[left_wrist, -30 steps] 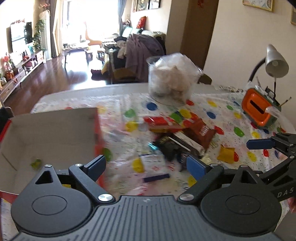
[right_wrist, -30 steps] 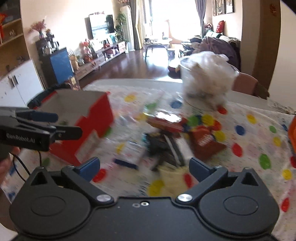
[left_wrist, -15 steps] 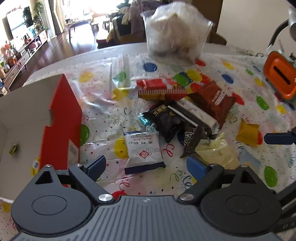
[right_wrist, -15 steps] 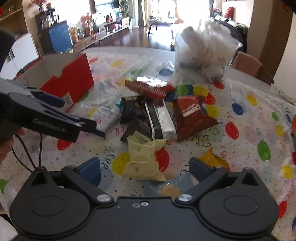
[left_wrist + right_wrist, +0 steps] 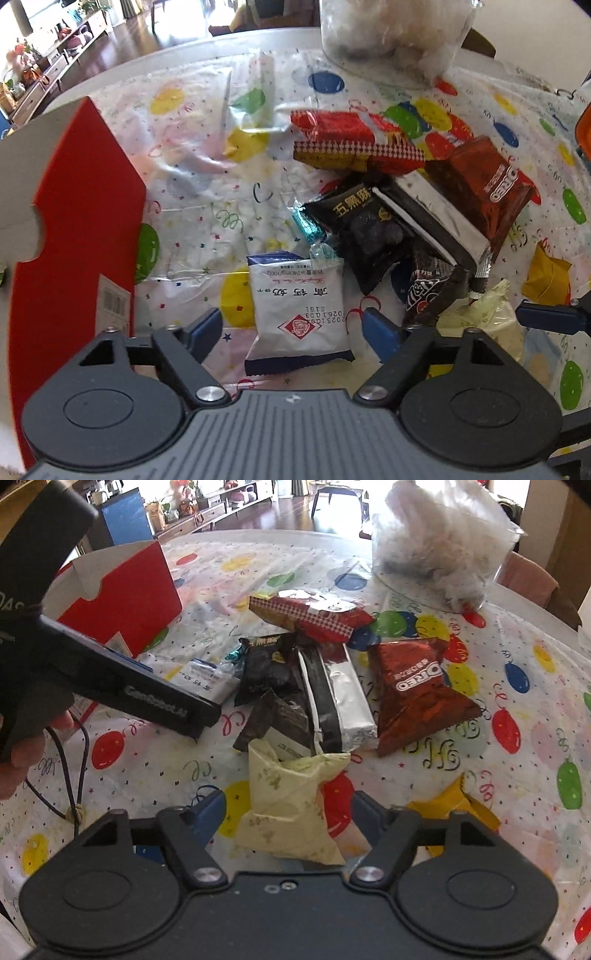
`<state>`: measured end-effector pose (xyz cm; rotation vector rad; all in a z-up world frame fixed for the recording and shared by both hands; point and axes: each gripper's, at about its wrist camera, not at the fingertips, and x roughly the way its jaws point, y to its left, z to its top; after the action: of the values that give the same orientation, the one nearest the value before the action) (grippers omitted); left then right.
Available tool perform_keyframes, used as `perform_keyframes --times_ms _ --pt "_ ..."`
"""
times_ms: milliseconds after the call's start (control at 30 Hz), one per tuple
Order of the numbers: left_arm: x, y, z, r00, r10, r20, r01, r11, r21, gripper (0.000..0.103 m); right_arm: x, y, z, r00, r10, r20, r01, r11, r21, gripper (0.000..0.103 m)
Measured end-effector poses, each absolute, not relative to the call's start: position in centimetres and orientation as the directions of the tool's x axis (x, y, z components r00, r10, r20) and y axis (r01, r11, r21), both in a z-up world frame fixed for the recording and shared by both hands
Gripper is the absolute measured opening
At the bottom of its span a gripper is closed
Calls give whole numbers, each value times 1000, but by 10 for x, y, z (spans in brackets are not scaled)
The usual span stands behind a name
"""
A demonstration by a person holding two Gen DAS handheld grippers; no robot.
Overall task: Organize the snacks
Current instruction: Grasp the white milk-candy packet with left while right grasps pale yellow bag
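left gripper: wide, straddling flat white foil packet | right gripper: wide, straddling crinkled pale-yellow pouch | red cardboard box: table's left edge

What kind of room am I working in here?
Most likely a home dining area open to a living room: a round table under a balloon-print cloth, a low cabinet beyond with ornaments, and a chair at the far edge.

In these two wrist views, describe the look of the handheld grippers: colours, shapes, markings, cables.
Both grippers, left and right, have matte black bodies with two round discs, silver pivot screws and blue finger pads. The left one's side shows white "GenRobot.AI" lettering, with a thin dark cable hanging below.
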<state>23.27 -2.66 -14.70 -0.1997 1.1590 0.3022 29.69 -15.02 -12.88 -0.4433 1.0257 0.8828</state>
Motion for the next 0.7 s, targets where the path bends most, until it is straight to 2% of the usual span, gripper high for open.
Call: perform_keyframes --times_ms 67,200,267,333,700 --pt "235 -27 -151 354 129 -926 -325 946 8 67 298 -147 -131 226 415 -881 -805 588 71 66" --pt "236 -28 -153 359 117 -926 -312 950 -1 59 298 -144 -134 220 401 -889 -803 592 69 48" --pt "236 -29 -152 367 114 -923 -305 952 -4 52 299 -144 -134 214 402 -890 -799 597 78 48" --pt "234 -29 -151 371 112 -922 -303 953 -6 50 298 -144 -133 213 405 -889 -799 596 80 43" --pt "211 -31 -136 415 86 -906 -304 951 -49 48 290 -159 -115 230 436 -870 -755 644 123 37"
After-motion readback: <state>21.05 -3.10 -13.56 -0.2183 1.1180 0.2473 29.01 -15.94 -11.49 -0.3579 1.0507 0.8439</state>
